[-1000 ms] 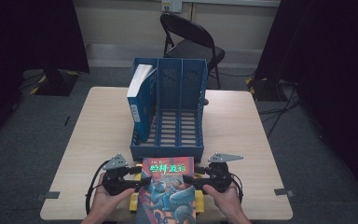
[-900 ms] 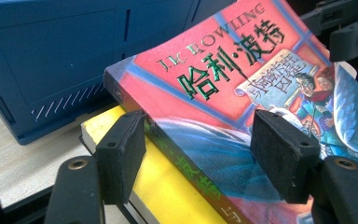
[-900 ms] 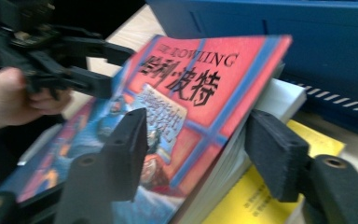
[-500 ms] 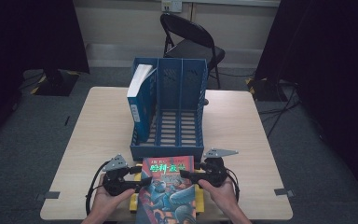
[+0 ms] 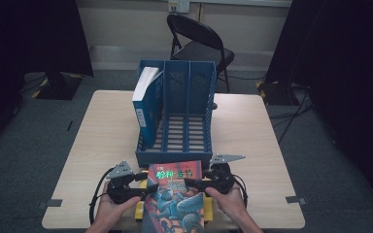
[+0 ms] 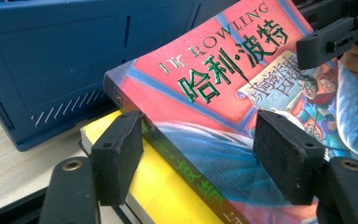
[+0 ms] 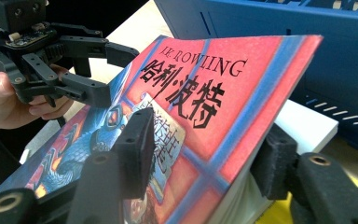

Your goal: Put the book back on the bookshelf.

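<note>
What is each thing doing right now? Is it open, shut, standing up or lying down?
Red book: closed, tilted, resting on the yellow book.
Yellow book: closed, lying flat under the red book.
Blue book: closed, standing in the rack's left slot.
Blue rack: upright; its other slots look empty.
Left gripper: open around the red book's spine.
Right gripper: jaws closing around the red book's edge.
Chair: unfolded, empty.

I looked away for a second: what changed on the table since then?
The right gripper has just been closing around the red book's edge; whether its pads press yet I cannot tell. The left gripper, the yellow book beneath and the blue rack kept their places.
</note>
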